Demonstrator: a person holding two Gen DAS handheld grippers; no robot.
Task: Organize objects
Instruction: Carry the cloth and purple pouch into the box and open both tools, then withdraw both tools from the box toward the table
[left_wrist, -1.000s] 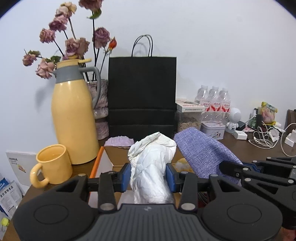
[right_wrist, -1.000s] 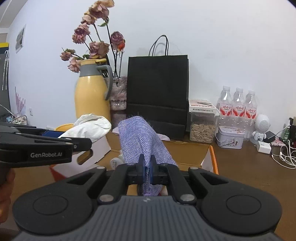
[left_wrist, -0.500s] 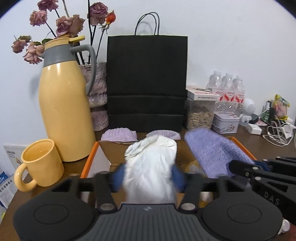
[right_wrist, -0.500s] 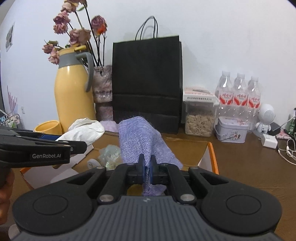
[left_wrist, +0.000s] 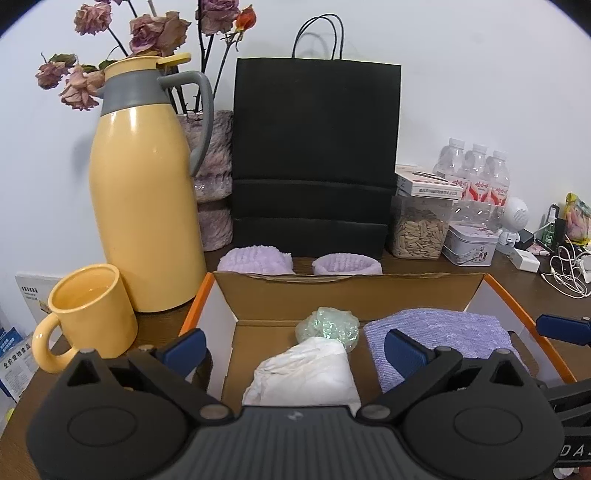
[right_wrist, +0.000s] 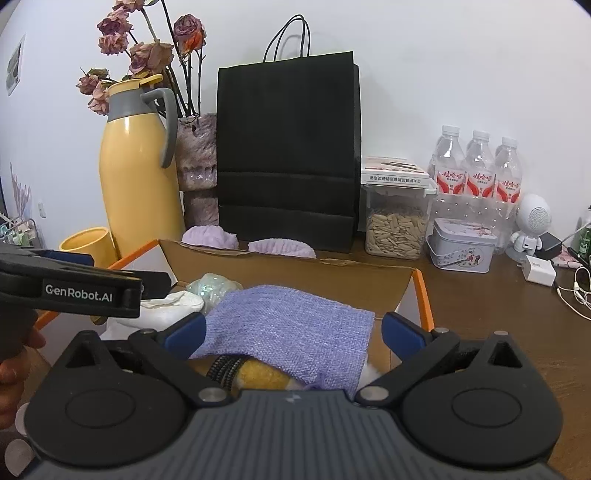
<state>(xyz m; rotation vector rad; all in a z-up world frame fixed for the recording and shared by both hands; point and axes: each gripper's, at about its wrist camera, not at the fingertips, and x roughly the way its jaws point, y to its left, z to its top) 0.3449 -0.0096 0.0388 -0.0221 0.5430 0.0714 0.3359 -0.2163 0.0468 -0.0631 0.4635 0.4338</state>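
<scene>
- starting at the far left of the bench (left_wrist: 517, 280), a yellow mug (left_wrist: 88, 317) stands just beside a tall yellow thermos jug (left_wrist: 144, 206); both are outside the box and need no touching for this step.
- the open cardboard box (left_wrist: 347, 291) with orange-edged flaps sits in front of a black paper bag (left_wrist: 317, 155), two lilac fuzzy slippers (left_wrist: 255, 260) lying between them.
- the left gripper (left_wrist: 295, 347) has its jaws opening to their widest; the crumpled white cloth (left_wrist: 306, 373) lies between them on the box floor, and the pads do not press on it.
- just behind the white cloth, touching it, sits a small greenish crinkled bundle (left_wrist: 328, 326).
- the right gripper (right_wrist: 291, 332) also has its jaws opening wide; the purple woven cloth (right_wrist: 291, 328) lies draped inside the box on the right side, over a yellow fuzzy thing (right_wrist: 258, 374) and a dark braided cord (right_wrist: 225, 367), free of both pads.
- both cloths look placed, so the step in hand is likely the release and retreat.
- to do it well, i would draw each gripper straight back and up with the jaws kept wide, so no pad snags a fold and drags a cloth over the box rim.
- mind the near flaps and the other gripper close alongside.
</scene>
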